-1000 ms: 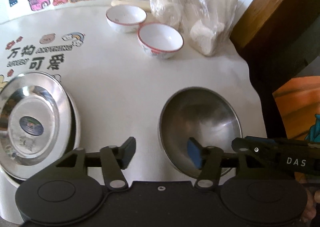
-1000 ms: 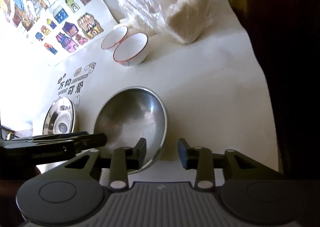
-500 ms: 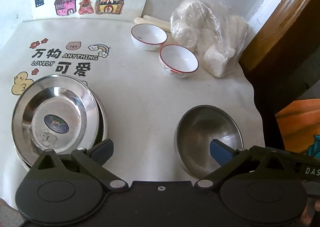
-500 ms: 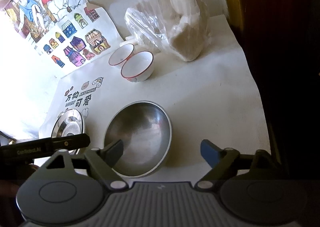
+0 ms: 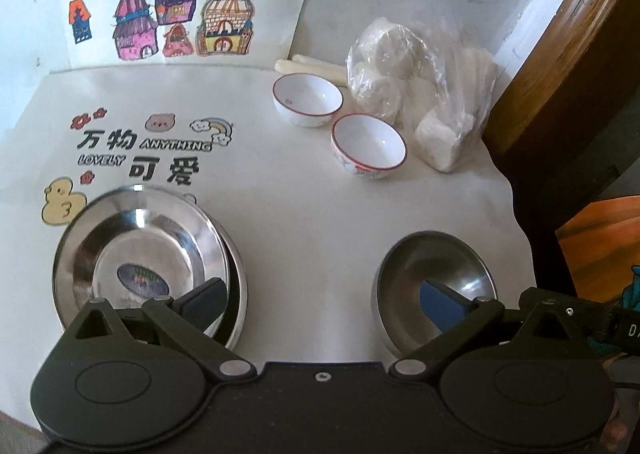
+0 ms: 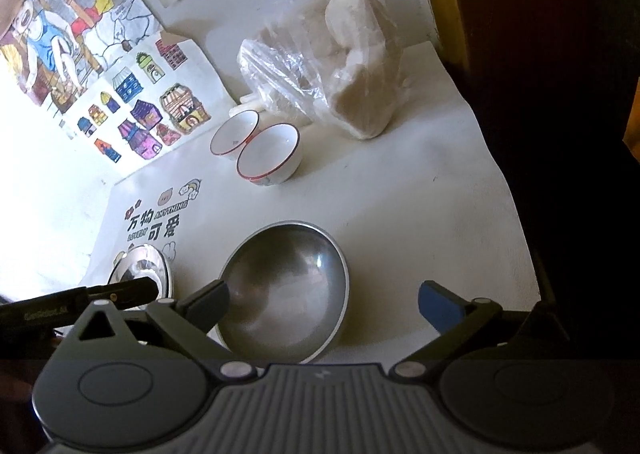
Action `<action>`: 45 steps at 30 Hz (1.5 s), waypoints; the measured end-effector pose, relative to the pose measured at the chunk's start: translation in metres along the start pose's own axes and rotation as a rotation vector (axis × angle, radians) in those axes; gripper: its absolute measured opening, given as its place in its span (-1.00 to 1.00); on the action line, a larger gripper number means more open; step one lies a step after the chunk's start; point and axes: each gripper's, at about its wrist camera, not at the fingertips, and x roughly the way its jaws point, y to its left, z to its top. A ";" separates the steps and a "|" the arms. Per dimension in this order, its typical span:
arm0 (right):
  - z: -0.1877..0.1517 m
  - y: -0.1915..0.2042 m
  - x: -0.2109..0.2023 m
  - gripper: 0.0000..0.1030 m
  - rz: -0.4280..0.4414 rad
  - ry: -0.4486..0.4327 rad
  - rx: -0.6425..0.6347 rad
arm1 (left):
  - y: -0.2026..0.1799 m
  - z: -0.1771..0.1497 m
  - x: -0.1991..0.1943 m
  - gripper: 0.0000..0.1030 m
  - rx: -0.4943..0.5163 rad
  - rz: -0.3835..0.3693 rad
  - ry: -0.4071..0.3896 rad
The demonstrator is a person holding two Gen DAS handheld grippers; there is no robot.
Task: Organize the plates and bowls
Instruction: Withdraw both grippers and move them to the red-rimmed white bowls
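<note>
Steel bowl (image 6: 286, 286) sits on the table (image 6: 420, 213) under your right gripper (image 6: 324, 304), whose jaws have just been opening and are now released, nothing clasped; its left finger hangs over the bowl's rim. Your left gripper (image 5: 320, 300) is spread wide too, holding nothing: steel plates (image 5: 144, 258) lie stacked behind its left finger, the steel bowl (image 5: 434, 286) behind its right one. Ahead of both jaws, well apart, two white bowls (image 5: 368, 143) (image 5: 307, 98) stand side by side, a plastic bag (image 5: 420, 93) just beside them
</note>
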 end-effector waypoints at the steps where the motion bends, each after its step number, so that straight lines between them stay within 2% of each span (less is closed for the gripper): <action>1: 0.001 0.000 0.001 0.99 0.000 0.002 0.006 | 0.001 0.003 0.001 0.99 0.003 -0.003 -0.001; 8: 0.010 0.008 0.008 0.99 -0.008 -0.002 0.039 | 0.007 0.026 0.012 0.99 0.042 -0.022 -0.004; 22: 0.028 0.028 0.033 0.99 -0.067 -0.027 0.119 | 0.028 0.075 0.049 0.99 0.119 -0.098 0.051; 34: 0.013 0.053 0.049 0.99 -0.166 -0.003 0.121 | 0.043 0.108 0.097 0.99 0.164 -0.169 0.098; 45: 0.009 0.055 0.048 0.99 -0.247 -0.030 0.177 | 0.036 0.133 0.134 0.99 0.200 -0.201 0.111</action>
